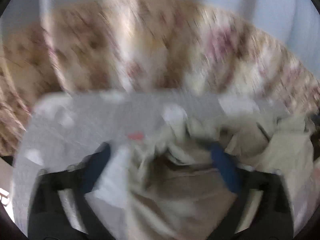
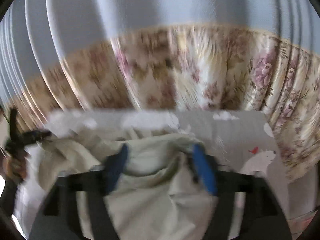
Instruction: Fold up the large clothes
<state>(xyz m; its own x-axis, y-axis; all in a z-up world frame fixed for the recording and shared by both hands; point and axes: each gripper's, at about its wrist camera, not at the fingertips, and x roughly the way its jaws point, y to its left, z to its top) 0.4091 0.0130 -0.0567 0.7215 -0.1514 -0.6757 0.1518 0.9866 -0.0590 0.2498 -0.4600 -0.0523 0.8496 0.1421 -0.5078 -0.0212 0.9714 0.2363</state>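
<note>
Cream cotton-looking fabric is what both wrist views are full of right now: the big garment (image 2: pixel 140 180) is bunched up in a heap right under both tools, on a grey printed sheet (image 2: pixel 230 136) that covers what looks like a bed.

Left gripper (image 1: pixel 160 160) has its blue fingers (image 1: pixel 224 168) spread wide, with crumpled cloth lying between them but nothing pinched. Right gripper (image 2: pixel 160 166) is also open, a bit narrower, and a fold of the garment humps up between its fingers (image 2: pixel 202 170) without being pressed. So as far as I can tell nothing is actually held at the moment.

What I'd worry about, near to far:

- Everything is motion-blurred, so closing now could easily grab a random wad instead of a hem or corner. That gives you a lopsided fold.
- The heap has several layers. Pinching two at once would drag the whole pile instead of spreading it.
- The sheet sits directly underneath, so a deep grab could catch it along with the garment.
- In the right view the left tool shows at the far left, beside the heap. If both go for the same lump they could bump.
- Further back, the floral cover (image 2: pixel 220 70) slopes up right behind the sheet, so there isn't much room to spread things out that way.
</note>
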